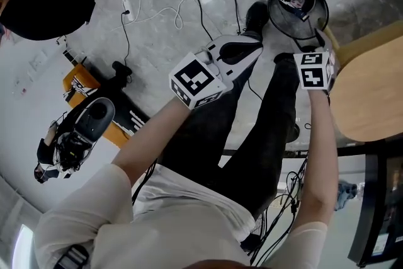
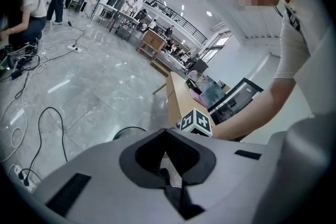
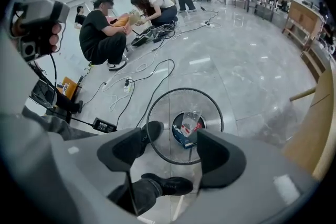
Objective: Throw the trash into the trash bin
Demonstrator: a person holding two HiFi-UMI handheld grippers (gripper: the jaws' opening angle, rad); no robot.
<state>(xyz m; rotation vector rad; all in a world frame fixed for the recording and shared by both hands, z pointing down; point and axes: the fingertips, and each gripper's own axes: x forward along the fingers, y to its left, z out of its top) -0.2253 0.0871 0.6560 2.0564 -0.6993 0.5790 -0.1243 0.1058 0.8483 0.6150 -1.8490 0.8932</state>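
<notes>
1. Trash bin (image 1: 277, 17): black, round, standing on the floor just beside the person's shoe (image 1: 255, 14), mouth up.
2. Right gripper (image 3: 169, 150): pointing down over the bin mouth, jaws wide apart, nothing between them. Judgement: this is the release step, and it is best finished by lifting straight up, clear of the rim.
3. Left gripper (image 2: 171, 161): off to the side, jaws together, no load that I can make out.
4. Trash (image 3: 187, 126): a clear cup and a blue carton, lying at the bin's bottom.
</notes>
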